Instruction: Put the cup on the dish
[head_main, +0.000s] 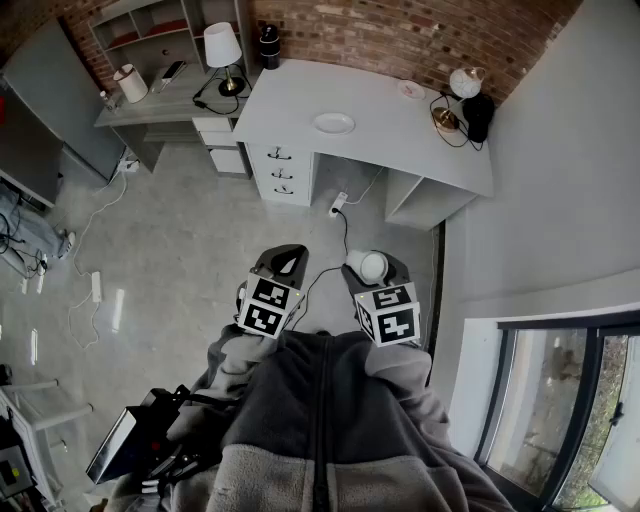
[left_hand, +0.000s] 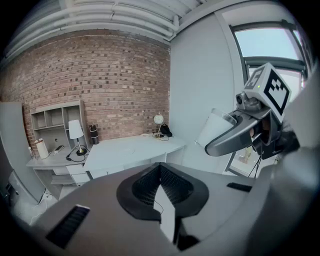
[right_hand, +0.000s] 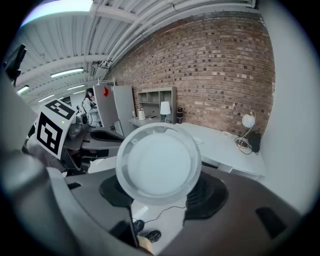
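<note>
Barely started, I'd say – the white cup (right_hand: 159, 162) is gripped between the right gripper's (head_main: 372, 267) jaws, down by the person's chest, while the dish (head_main: 333, 122) sits bare on the grey desk (head_main: 400, 130), well apart across the floor. The cup looks empty. The left gripper (left_hand: 161, 172) has its jaws together on nothing – the whole carry is left.

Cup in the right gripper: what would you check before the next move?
1. Cup sits between the right gripper's jaws: ok.
2. Dish on the desk lies bare: ok.
3. Dish within reach: not ok, floor lies between.
4. Path: cable crosses the floor ahead, not ok.
5. Left gripper empty, jaws together: ok.
6. Cup's inside empty: cannot tell.
</note>
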